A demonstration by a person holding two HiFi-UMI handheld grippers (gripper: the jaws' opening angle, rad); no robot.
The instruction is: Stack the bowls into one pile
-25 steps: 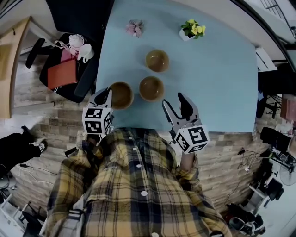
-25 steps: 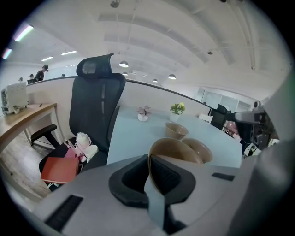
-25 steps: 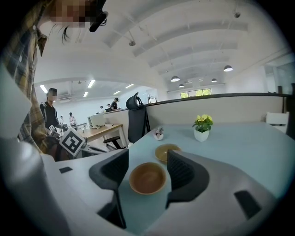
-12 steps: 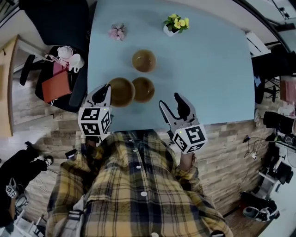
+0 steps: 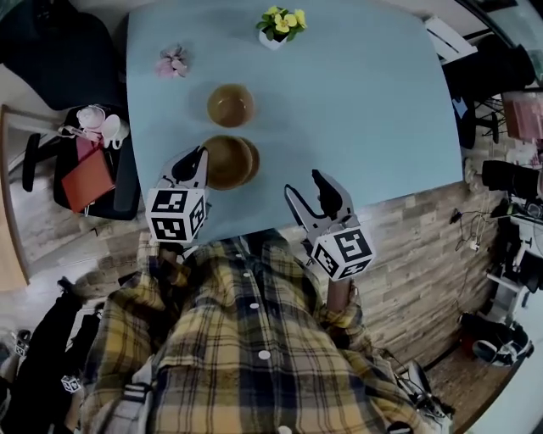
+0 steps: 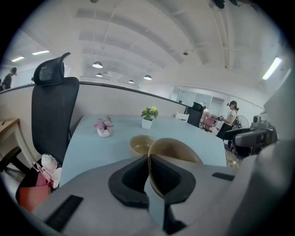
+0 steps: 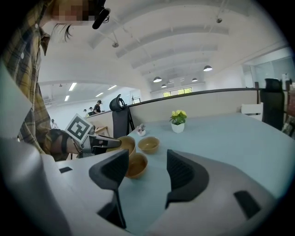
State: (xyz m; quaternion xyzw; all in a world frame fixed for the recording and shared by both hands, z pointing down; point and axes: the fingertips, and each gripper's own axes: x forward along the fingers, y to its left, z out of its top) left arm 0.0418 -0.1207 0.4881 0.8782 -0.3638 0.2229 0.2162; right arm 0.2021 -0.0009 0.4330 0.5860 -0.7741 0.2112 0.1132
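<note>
Brown bowl [image 5: 222, 161] is pinched by its rim in the L hand-held gripper [image 5: 193, 163], jaws nearly together on it, held partly over a 2nd bowl [image 5: 253, 159] near the table's [image 5: 365, 110] near edge. 3rd bowl [image 5: 230, 105] sits apart, toward the far edge. R hand-held gripper [image 5: 310, 193]: jaws wide, nothing betw. them, over the near edge. Yellow potted flowers [image 5: 282, 24] at far edge.
</note>
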